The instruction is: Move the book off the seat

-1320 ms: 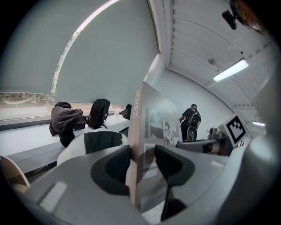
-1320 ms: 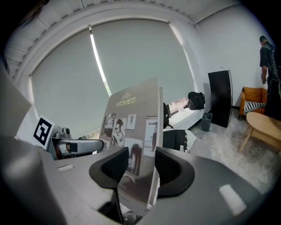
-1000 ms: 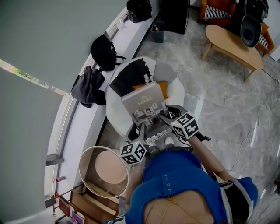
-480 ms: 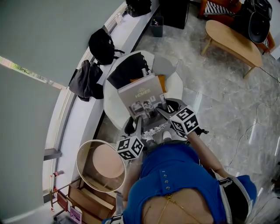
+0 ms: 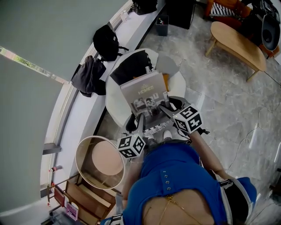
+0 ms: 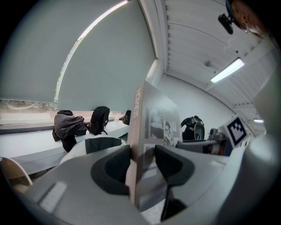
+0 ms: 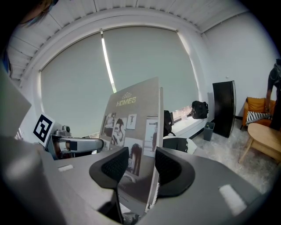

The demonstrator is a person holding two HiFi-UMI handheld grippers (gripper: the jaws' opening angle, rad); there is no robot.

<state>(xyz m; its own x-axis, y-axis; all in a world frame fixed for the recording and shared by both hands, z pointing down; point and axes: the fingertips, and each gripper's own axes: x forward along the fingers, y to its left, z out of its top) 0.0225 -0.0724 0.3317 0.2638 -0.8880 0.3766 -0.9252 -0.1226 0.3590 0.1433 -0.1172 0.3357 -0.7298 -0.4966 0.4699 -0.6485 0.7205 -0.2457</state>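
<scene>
**Ledge, floor and furniture by the window**

A black backpack (image 5: pixel 106 41) sits on the white window ledge (image 5: pixel 137 27), with a dark grey garment (image 5: pixel 88 75) slumped just beside it. Lower down stands a round table (image 5: pixel 104 160) with a pale rim, near what may be a wooden shelf unit (image 5: pixel 85 200). Across the marbled floor (image 5: pixel 219 101), an oval wooden table (image 5: pixel 237 44) stands by an orange chair (image 5: pixel 221 8). A small dark bin (image 5: pixel 162 25) stands beside a black cabinet (image 5: pixel 181 13).

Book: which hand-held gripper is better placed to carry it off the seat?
Left, probably. The right hand-held gripper clamps the book too, but the left hand-held gripper is nearer the round table beside the seat.
</scene>
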